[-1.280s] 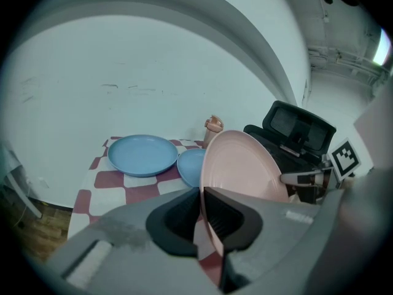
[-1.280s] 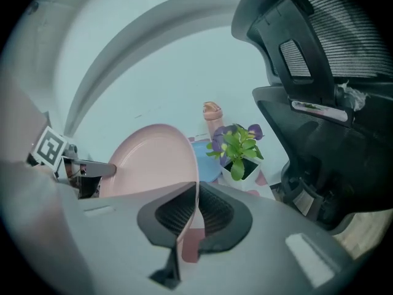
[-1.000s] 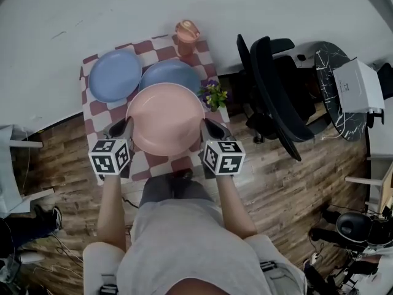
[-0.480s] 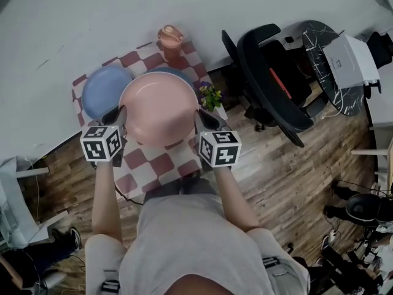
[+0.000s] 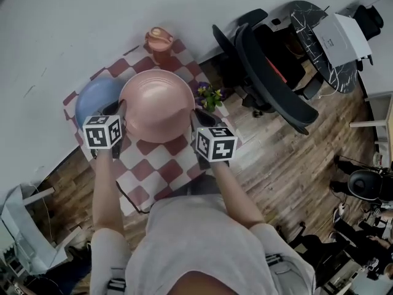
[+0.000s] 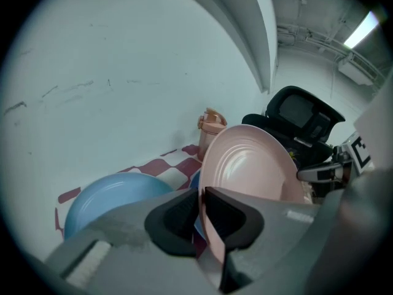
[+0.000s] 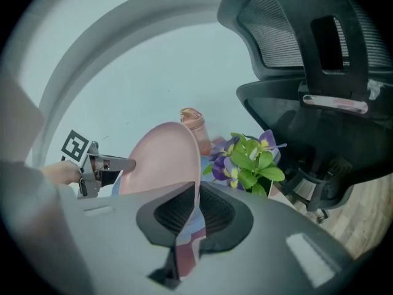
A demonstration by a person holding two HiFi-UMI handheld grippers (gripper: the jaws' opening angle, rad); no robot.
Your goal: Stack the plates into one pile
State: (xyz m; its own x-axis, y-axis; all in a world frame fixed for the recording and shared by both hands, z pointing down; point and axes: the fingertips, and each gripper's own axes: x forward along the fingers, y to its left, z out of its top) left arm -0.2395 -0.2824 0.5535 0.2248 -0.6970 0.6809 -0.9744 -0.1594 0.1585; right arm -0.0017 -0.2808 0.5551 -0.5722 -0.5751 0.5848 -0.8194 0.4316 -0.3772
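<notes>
Your left gripper [image 6: 199,204] has the left rim of the pink plate [image 5: 156,103] between its pads, and your right gripper [image 7: 193,211] has the right rim. Both pairs of jaws have just been opening a little. In each gripper view the pads look to be on the rim, so treat the grip as light.

The pink plate sits over the middle of the surface [image 5: 153,165], toward its far edge. It covers a blue plate [image 6: 194,180], of which only a sliver shows. Whether the two touch, I cannot tell.

Before letting go fully, make sure the pink plate is level, centred and bearing on the one below. Then open both grippers together, so neither side drops first. Draw each gripper straight out sideways and low, without lifting the rim. Mind the flowers [image 5: 209,95] just beside your right gripper at the right edge.

The other blue plate [image 5: 95,100], by the far left corner, probably has yet to join the pile. The cup [image 5: 158,42] at the far edge is clear of this.
</notes>
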